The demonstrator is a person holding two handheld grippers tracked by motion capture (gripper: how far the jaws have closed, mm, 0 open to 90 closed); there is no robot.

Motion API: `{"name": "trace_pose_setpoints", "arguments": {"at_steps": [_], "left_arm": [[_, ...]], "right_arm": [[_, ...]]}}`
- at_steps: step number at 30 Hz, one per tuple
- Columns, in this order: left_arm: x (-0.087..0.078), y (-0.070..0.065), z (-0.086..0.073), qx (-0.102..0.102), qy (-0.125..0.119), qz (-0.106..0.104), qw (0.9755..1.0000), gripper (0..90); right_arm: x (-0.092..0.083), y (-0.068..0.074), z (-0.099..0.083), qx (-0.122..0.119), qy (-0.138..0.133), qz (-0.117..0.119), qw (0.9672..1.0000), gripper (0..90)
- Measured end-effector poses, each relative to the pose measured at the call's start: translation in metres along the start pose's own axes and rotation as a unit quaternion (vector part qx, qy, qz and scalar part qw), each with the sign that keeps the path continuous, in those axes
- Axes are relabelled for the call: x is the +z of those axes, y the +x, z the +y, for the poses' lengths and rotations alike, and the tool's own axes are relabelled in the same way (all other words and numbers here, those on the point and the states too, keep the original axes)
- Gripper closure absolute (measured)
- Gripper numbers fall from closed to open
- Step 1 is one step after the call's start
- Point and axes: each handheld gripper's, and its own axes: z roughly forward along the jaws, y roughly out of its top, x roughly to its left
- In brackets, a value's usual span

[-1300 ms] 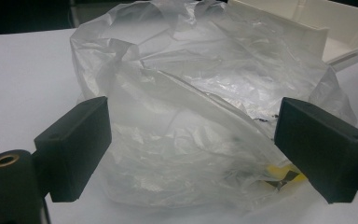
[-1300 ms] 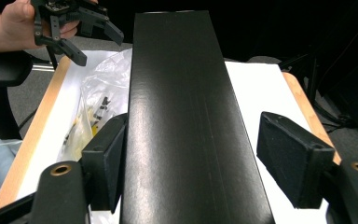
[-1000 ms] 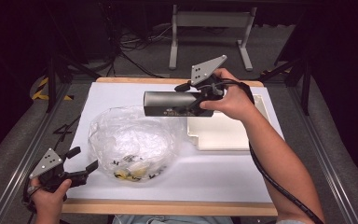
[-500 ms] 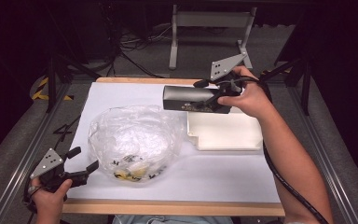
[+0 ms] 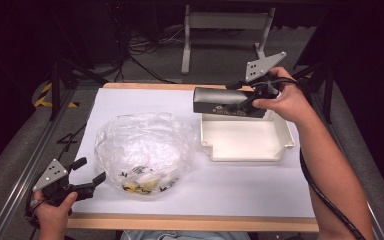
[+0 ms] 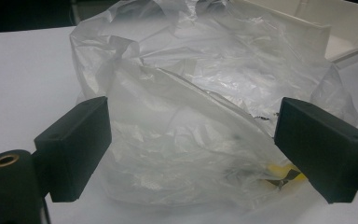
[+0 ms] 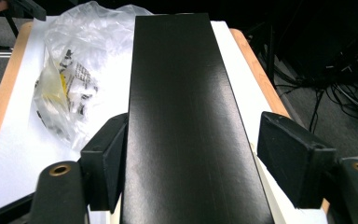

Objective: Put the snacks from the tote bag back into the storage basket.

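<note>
A long black box [image 5: 225, 102] hangs over the far rim of a white tray [image 5: 245, 156] at the right of the table. My right gripper [image 5: 237, 97] is shut on its near end. In the right gripper view the black box [image 7: 182, 116] runs forward between the jaws of my right gripper [image 7: 191, 158]. A crumpled clear plastic bag [image 5: 142, 150] with yellow and black printed items inside lies left of the tray. My left gripper [image 5: 91, 171] stands open at the front left, just short of the bag. In the left gripper view, the bag [image 6: 205, 116] sits between and beyond the jaws of my left gripper [image 6: 191, 144].
White paper [image 5: 130, 100] covers the table top, with a wooden edge [image 5: 190, 222] at the front. Behind the table stand a metal frame [image 5: 225, 20] and floor cables [image 5: 140, 50]. The tray's corner [image 6: 349, 28] shows behind the bag.
My right gripper has carried the black box to the right and farther back, from over the table's middle to above the tray's far rim. The left gripper and the bag have stayed still.
</note>
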Motion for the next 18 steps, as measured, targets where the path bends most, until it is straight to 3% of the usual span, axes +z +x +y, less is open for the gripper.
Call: {"name": "trace_pose_setpoints", "arguments": {"at_steps": [11, 18], "left_arm": [[0.0, -0.001, 0.0, 0.003, 0.0, 0.001, 1.0, 11.8], [0.001, -0.001, 0.0, 0.001, 0.003, -0.001, 1.0, 11.8]], "right_arm": [[-0.016, -0.005, -0.007, -0.004, 0.014, -0.01, 0.9998, 28.4], [-0.024, -0.015, -0.025, 0.015, 0.016, -0.025, 0.9994, 28.4]]}}
